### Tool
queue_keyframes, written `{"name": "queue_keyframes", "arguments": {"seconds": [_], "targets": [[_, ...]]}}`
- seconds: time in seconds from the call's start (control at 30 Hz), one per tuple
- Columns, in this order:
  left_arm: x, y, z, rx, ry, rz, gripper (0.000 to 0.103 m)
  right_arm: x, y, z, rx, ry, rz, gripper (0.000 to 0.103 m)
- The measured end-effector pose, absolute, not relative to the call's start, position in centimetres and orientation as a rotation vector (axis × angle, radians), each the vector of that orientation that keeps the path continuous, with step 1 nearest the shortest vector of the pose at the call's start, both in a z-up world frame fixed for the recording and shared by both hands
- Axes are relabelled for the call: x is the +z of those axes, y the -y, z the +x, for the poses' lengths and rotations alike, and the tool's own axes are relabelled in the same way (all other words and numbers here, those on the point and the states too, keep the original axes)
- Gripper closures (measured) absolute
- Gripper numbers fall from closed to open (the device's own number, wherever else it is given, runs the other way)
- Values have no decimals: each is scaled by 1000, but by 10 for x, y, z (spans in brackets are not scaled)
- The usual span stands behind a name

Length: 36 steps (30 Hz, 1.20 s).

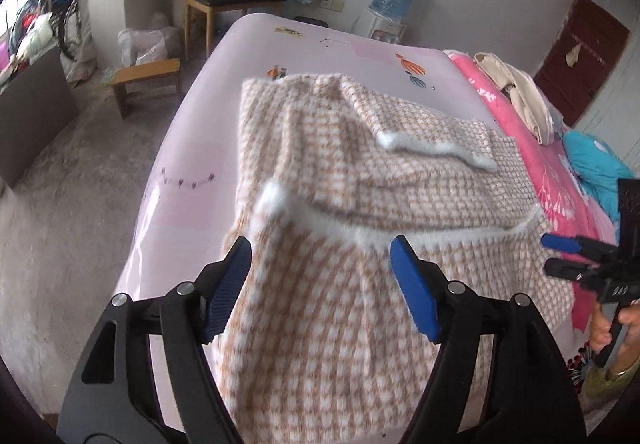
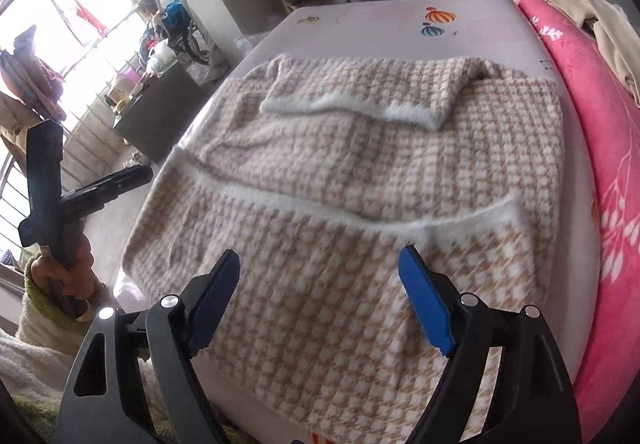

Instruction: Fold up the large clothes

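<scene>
The left claw [image 1: 320,256] is wide open. Its 2 blue pads [image 1: 414,296] have nothing squeezed between them. The checked sweater [image 1: 360,204] lies under and in front of this claw, spread on the pale pink table [image 1: 188,148]. It is tan and white with fluffy white edges. A folded part with a white edge [image 1: 436,152] lies on top, far ahead of the claw and a bit to its right. A long white edge crosses the sweater just past the fingertips.

The right claw [image 2: 320,268] is wide open too, and it holds nothing. The sweater [image 2: 360,172] sits below it and stretches away in front. The folded part lies far ahead, across the top.

Off to the right of the left claw you can see the other claw [image 1: 560,256], held by a hand [image 1: 628,320]. Off to the left of the right claw you can see the other hand [image 2: 64,268] gripping its handle.

A bright pink blanket [image 2: 600,172] lies to the right of the right claw, beside the table. A wooden chair [image 1: 228,0] stands far ahead, past the table.
</scene>
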<state>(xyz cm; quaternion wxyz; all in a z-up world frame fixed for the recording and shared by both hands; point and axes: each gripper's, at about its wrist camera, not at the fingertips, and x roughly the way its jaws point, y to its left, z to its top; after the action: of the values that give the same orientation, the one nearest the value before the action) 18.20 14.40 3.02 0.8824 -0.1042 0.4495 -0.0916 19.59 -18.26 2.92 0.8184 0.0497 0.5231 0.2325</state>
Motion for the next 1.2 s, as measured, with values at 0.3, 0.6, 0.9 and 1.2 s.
{"name": "queue_keyframes", "arguments": {"seconds": [0.3,0.6,0.9,1.2], "targets": [[-5,-161,175,-144,-914,-305,45,-10,165,183,447,-1207,31,23],[-13,-168,185,-270,-930,-410,59,-11,164,182,439,-1216,29,21],[-30,-165,214,-269,-990,-402,59,-14,154,186,439,-1217,7,19],[-26,-132,202,-171,-1036,-147,60,-16,154,186,453,-1208,-3,16]]}}
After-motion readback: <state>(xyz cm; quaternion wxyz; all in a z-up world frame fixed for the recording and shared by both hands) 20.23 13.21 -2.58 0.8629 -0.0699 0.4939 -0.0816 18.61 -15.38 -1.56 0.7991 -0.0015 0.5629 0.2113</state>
